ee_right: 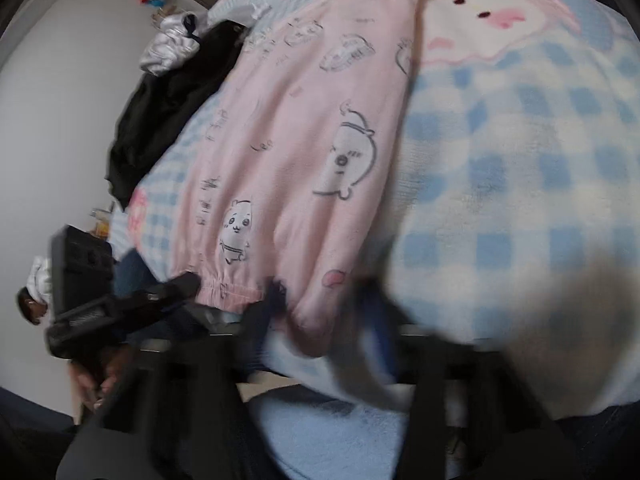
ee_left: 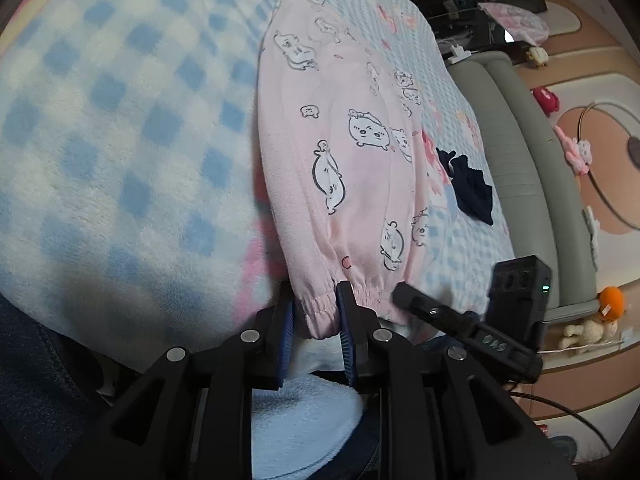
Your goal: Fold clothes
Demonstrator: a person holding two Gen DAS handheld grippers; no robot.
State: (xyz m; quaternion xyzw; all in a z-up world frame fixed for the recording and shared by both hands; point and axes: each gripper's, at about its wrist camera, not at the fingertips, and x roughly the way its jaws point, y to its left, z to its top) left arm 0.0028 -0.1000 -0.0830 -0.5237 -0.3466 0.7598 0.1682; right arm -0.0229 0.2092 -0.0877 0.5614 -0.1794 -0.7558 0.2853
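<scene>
Gripping the pink pyjama trousers (ee_left: 344,152) by their elastic hem at the bed's (ee_left: 100,140) near edge — left gripper (ee_left: 318,316) and right gripper (ee_right: 320,312) both clamped on it — I keep the hem taut, ready for folding.

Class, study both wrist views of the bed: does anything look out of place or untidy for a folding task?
Yes. A dark navy garment lies crumpled on the checked blanket, and a black garment is heaped at the bed's edge. The pink printed garment lies stretched out flat, its elastic hem between the fingers of both grippers.
</scene>
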